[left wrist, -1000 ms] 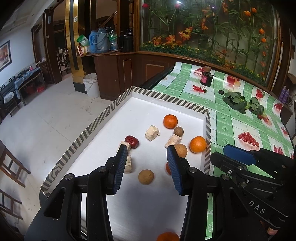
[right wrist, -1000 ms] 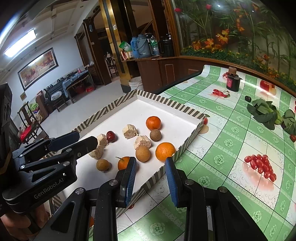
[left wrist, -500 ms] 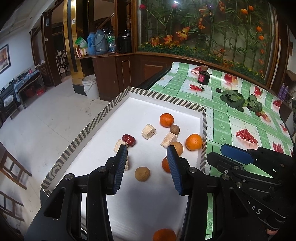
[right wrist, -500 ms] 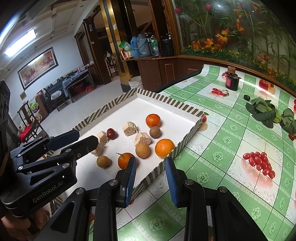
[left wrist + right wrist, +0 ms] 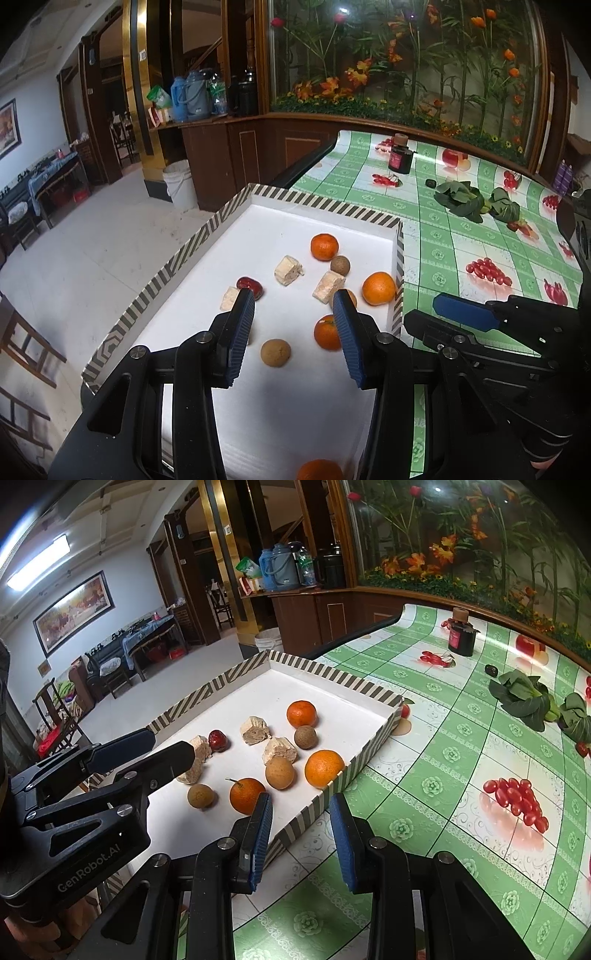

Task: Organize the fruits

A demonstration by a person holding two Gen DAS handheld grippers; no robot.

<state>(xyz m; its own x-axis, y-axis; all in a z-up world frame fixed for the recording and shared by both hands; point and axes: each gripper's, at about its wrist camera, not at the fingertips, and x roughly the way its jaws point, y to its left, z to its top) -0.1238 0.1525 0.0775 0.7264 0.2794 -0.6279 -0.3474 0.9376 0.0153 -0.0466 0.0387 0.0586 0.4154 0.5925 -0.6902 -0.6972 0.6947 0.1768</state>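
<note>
A white tray with a striped rim (image 5: 192,247) holds loose fruit. In it lie oranges (image 5: 324,246) (image 5: 378,288) (image 5: 327,332), brown longans (image 5: 275,352) (image 5: 340,265), a red date (image 5: 250,286) and beige chunks (image 5: 289,270). My left gripper (image 5: 293,332) hovers open over the tray's near half, the front longan showing below the gap between its pads. My right gripper (image 5: 301,836) is open above the tray's right rim (image 5: 332,786) and the tablecloth, holding nothing. Another orange (image 5: 319,470) sits at the tray's near end.
The table has a green checked cloth (image 5: 443,775) printed with fruit. A dark jar (image 5: 460,637) and leafy greens (image 5: 524,698) lie at the far right. The floor drops away left of the tray, with a white bucket (image 5: 179,182) there.
The left gripper has drifted slightly, so the fruit sits a little further left in its view. The right gripper has kept still. Both openings are unchanged.
</note>
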